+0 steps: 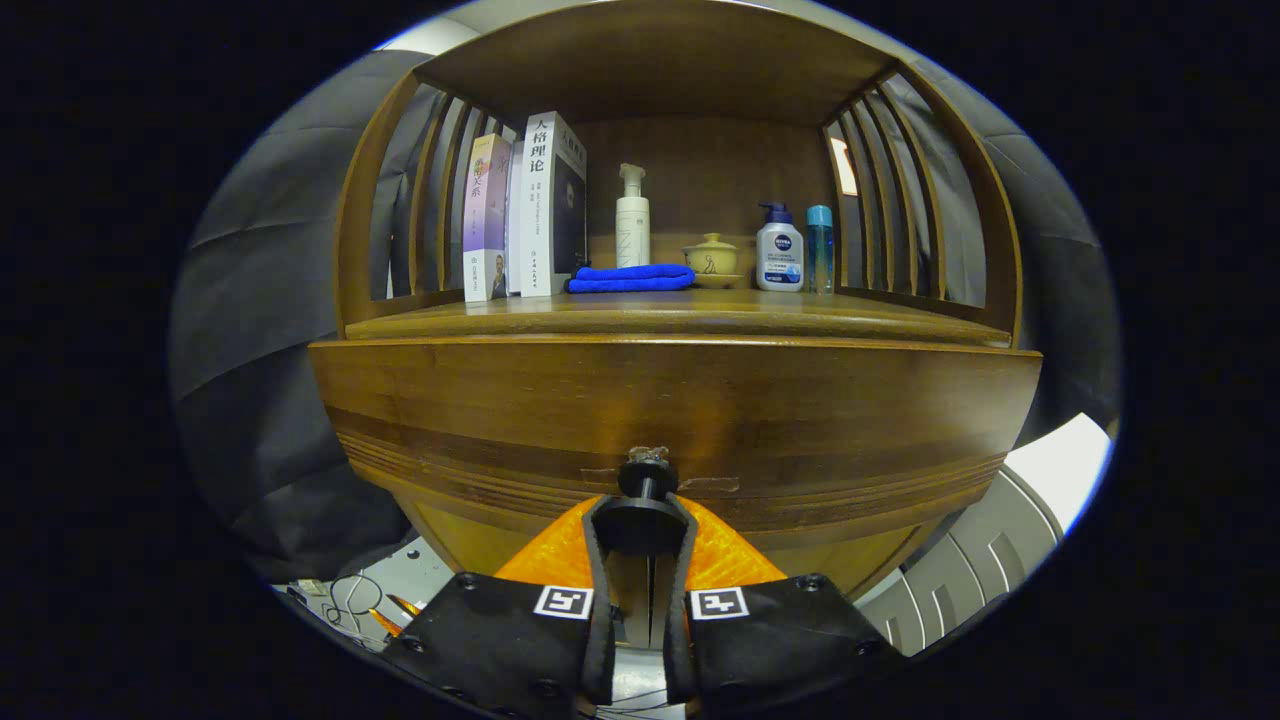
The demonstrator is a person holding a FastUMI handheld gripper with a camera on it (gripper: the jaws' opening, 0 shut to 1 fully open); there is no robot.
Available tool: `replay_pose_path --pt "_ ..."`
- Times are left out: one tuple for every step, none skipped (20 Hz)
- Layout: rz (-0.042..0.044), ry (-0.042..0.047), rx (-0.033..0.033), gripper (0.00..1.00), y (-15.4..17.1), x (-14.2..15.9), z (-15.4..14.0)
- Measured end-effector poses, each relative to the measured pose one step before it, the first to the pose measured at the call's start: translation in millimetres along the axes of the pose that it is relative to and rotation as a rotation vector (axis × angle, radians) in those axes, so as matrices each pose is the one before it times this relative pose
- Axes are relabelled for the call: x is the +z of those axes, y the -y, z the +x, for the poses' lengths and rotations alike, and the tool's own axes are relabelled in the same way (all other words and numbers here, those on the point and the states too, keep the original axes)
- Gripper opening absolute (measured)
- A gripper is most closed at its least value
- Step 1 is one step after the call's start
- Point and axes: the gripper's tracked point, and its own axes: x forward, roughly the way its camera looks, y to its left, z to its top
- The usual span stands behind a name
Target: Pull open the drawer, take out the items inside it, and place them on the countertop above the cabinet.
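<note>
A wooden cabinet faces me, with its drawer front (676, 420) broad and brown just ahead. A black round knob (646, 478) sticks out of the drawer front at its lower middle. My gripper (642, 520) has its two orange-and-black fingers closed around the knob, one on each side. The drawer's inside is hidden. Above the drawer runs the countertop (680, 310), a wooden shelf surface under a slatted hutch.
On the countertop stand several books (525, 210), a folded blue cloth (632, 278), a white pump bottle (632, 215), a small lidded pot (711, 258), a white-and-blue pump bottle (780, 250) and a slim blue bottle (820, 248). Wooden slats close both sides.
</note>
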Motion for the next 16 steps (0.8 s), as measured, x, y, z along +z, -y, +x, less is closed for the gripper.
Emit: replay_pose_path --pt "0.00623 -0.00352 0.00496 0.22 -2.28 -2.61 -7.77" --pt "-0.00798 0.00053 0.00671 0.22 -1.56 -2.21 -7.85" --pt "-0.01912 0.00404 0.00556 0.22 -1.14 -2.72 -8.69" --pt "-0.02432 0.00426 0.00646 0.22 -1.33 -2.35 -9.24" --pt "-0.0166 0.00544 0.0068 0.22 -2.43 -3.34 -9.28" --pt "-0.00917 -0.00099 0.00487 0.22 -1.65 -3.15 -8.32" --pt "-0.00249 -0.00135 0.00603 0.21 -2.31 -3.17 -4.97" --pt "-0.00029 -0.00624 0.00776 0.21 -1.86 -2.55 -5.7" --pt "-0.00518 -0.0094 0.01146 0.22 -2.23 -4.88 -5.73" --pt "-0.006 0.00815 0.00521 0.21 -0.55 1.42 -5.46" --pt "-0.00301 -0.00937 0.01171 0.22 -1.23 -5.89 -5.55" --pt "-0.00421 0.00175 0.01264 0.22 -1.46 0.75 -6.54" --pt "-0.00652 -0.00347 0.01345 0.22 -2.21 -3.87 -5.08" --pt "-0.00967 0.00066 0.01314 0.22 -1.29 -0.89 -5.71" --pt "-0.01092 -0.00227 0.0121 0.22 -2.16 -2.91 -4.45" --pt "-0.0074 -0.00561 0.00958 0.22 -0.98 -1.6 -5.97"
